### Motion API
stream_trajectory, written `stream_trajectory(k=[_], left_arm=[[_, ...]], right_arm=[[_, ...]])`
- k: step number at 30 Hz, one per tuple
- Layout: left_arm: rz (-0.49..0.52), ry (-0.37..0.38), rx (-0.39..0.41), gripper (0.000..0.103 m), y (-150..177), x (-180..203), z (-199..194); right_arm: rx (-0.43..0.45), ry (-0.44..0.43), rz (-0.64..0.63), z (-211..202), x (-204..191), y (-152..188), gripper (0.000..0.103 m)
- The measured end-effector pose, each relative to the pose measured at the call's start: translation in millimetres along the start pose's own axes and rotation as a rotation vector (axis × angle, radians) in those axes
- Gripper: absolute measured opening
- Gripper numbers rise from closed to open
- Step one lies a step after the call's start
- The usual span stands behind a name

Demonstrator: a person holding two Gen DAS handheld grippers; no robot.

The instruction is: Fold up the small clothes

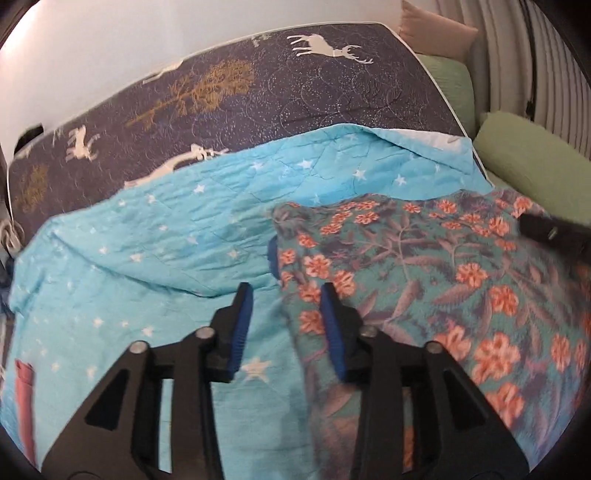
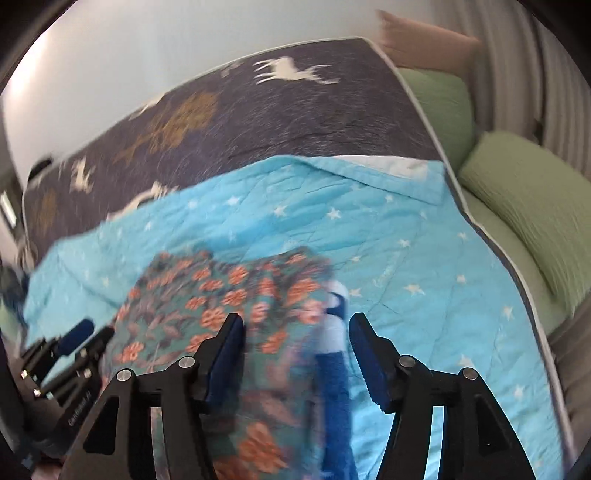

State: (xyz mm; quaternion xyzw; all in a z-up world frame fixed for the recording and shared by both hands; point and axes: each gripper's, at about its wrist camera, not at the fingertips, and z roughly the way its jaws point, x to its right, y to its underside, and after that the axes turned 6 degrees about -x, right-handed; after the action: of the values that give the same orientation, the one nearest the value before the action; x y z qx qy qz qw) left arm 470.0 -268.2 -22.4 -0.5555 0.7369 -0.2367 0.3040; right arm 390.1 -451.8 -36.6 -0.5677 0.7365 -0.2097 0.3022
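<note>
A small teal garment with orange flowers (image 1: 424, 280) lies on a light blue star quilt (image 1: 155, 236). My left gripper (image 1: 286, 295) is open, its jaws astride the garment's left edge, nothing held. My right gripper (image 2: 295, 325) is open over the garment's right edge (image 2: 229, 295), where a dark blue and white trim (image 2: 334, 332) shows between the jaws. The right gripper's tip (image 1: 546, 229) shows at the garment's far right in the left wrist view. The left gripper (image 2: 70, 343) shows at the garment's left in the right wrist view.
The quilt lies on a dark bedspread with white deer (image 1: 258, 92). Green pillows (image 1: 532, 166) and a tan cushion (image 1: 432, 29) line the right side by a ribbed wall. A red item (image 1: 26, 398) sits at the quilt's left edge.
</note>
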Motion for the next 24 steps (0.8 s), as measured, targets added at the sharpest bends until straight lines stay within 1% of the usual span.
stream_trajectory(k=[3, 4, 5, 6, 7, 9, 10, 11, 12, 13, 14, 15, 17, 18, 20, 22, 24], left_arm=[[0.041, 0.002, 0.017, 0.042, 6.0, -3.3, -16.0], [0.054, 0.011, 0.025, 0.044, 9.0, -6.4, -25.1], [0.070, 0.028, 0.036, 0.046, 14.8, -10.3, -35.7], [0.078, 0.043, 0.048, 0.055, 22.2, -11.5, -49.7], [0.081, 0.056, 0.058, 0.065, 28.0, -12.0, -60.9], [0.084, 0.096, 0.091, 0.074, 42.9, -13.3, -92.6], [0.082, 0.117, 0.105, 0.078, 50.8, -12.9, -109.6], [0.079, 0.137, 0.116, 0.080, 59.0, -11.7, -128.1], [0.072, 0.152, 0.121, 0.082, 65.2, -10.7, -143.1], [0.062, 0.165, 0.125, 0.083, 72.2, -9.1, -160.4], [0.052, 0.183, 0.133, 0.083, 80.6, -7.6, -179.4], [0.043, 0.202, 0.141, 0.084, 86.3, -6.9, -193.3], [0.012, 0.245, 0.163, 0.086, 101.7, -6.6, -227.1], [-0.006, 0.263, 0.173, 0.089, 109.0, -7.2, -241.9], [-0.047, 0.292, 0.210, 0.092, 126.1, -10.6, -274.8], [-0.062, 0.273, 0.253, 0.093, 141.6, -12.1, -301.4], [-0.062, 0.249, 0.282, 0.094, 153.1, -14.2, -320.6]], right_arm=[[0.033, -0.008, 0.063, -25.4, 19.0, 4.0, 0.061], [0.050, -0.020, 0.076, -42.8, 24.4, 10.9, 0.061], [0.059, -0.040, 0.074, -53.3, 25.6, 9.4, 0.061], [0.070, -0.062, 0.061, -74.5, 28.1, 20.9, 0.061], [0.077, -0.071, 0.044, -86.1, 28.5, 25.3, 0.061], [0.088, -0.068, -0.042, -114.6, 19.5, 40.6, 0.063], [0.100, -0.031, -0.108, -135.3, 10.1, 57.4, 0.068], [0.116, 0.004, -0.151, -150.6, 1.9, 69.2, 0.070], [0.144, 0.034, -0.193, -174.1, -7.0, 89.3, 0.072], [0.158, 0.036, -0.207, -187.3, -11.5, 100.5, 0.074], [0.175, 0.020, -0.209, -210.0, -16.5, 118.2, 0.075], [0.187, 0.001, -0.202, -223.2, -18.2, 125.8, 0.076], [0.239, -0.054, -0.174, -259.9, -23.6, 151.6, 0.077], [0.270, -0.062, -0.169, -276.7, -27.2, 163.1, 0.078], [0.317, -0.044, -0.182, -303.4, -36.7, 181.2, 0.079], [0.350, -0.025, -0.189, -327.8, -42.3, 199.1, 0.080], [0.342, -0.051, -0.194, -341.3, -46.2, 211.4, 0.081]])
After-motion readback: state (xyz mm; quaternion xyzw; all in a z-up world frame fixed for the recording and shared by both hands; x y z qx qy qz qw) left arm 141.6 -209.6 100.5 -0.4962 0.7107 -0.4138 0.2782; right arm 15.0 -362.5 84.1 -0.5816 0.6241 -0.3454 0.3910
